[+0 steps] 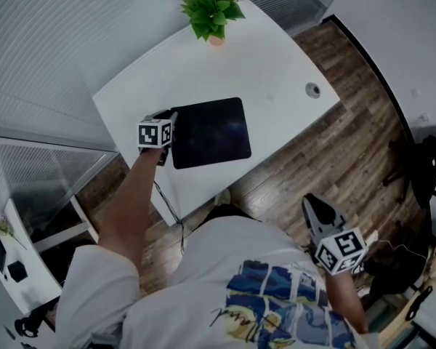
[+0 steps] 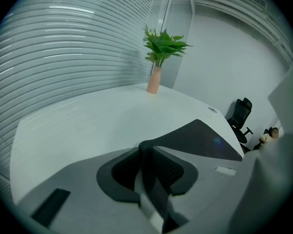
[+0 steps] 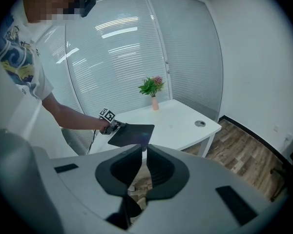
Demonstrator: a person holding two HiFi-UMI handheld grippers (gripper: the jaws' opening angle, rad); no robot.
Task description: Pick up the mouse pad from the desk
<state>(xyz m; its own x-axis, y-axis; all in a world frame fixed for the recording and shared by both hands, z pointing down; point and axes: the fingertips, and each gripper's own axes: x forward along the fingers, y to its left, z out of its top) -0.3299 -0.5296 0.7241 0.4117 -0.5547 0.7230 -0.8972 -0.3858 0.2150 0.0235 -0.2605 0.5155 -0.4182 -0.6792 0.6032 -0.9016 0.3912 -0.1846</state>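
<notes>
The black mouse pad point(image 1: 211, 131) lies on the white desk point(image 1: 276, 64), near its front left corner. My left gripper point(image 1: 171, 122) is at the pad's left edge. In the left gripper view its jaws point(image 2: 144, 149) are closed on that edge, and the mouse pad point(image 2: 205, 138) rises from the desk point(image 2: 88, 126) toward them. My right gripper point(image 1: 311, 203) hangs shut and holding nothing beside the person's body, away from the desk, above the wooden floor. In the right gripper view the mouse pad point(image 3: 132, 134) and left gripper point(image 3: 112, 126) show far ahead of the shut jaws point(image 3: 144, 149).
A potted green plant point(image 1: 212, 9) stands at the desk's far edge. A round cable grommet point(image 1: 312, 89) sits near the desk's right corner. Window blinds run along the left. A black office chair point(image 1: 429, 166) stands on the floor at right.
</notes>
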